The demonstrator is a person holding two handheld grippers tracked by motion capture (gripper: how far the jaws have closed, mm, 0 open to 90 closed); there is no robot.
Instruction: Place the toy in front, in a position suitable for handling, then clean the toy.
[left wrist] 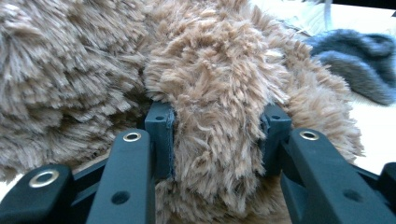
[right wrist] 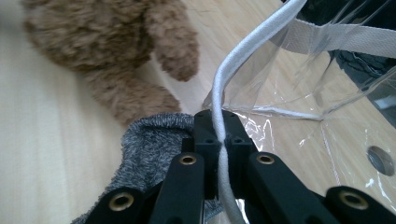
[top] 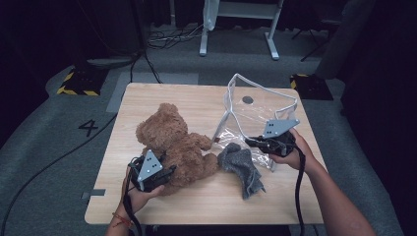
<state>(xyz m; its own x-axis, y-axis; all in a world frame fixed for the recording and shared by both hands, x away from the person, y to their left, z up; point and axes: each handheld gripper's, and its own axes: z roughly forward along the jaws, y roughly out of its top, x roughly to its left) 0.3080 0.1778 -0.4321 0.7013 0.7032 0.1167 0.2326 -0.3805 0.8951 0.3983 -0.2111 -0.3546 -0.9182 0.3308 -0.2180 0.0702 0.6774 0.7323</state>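
On a pale wooden table [top: 147, 96] with rounded corners, standing on grey carpet in a dim room (black cables trail over the floor, a white frame stands behind, yellow-and-black striped blocks sit off both far corners, and a "4" is marked on the carpet at the left):

Item 1: brown teddy bear [top: 174, 145], lying left of centre. One furry limb [left wrist: 219, 126] sits between the jaws of the left gripper [top: 167, 173], which are part-way closed and pressing into the plush on both sides; the person's left hand [top: 140, 194] holds that gripper at the near left edge.

Item 2: clear plastic bag [top: 255, 110] with white piping, right of centre, its mouth standing open. The right gripper [top: 252, 141] has its jaws fully closed on the white rim cord [right wrist: 219, 116], which runs up between them.

Item 3: grey knitted sock [top: 243, 169], lying between bear and bag, just under the right gripper's jaws, touching the bear's foot.
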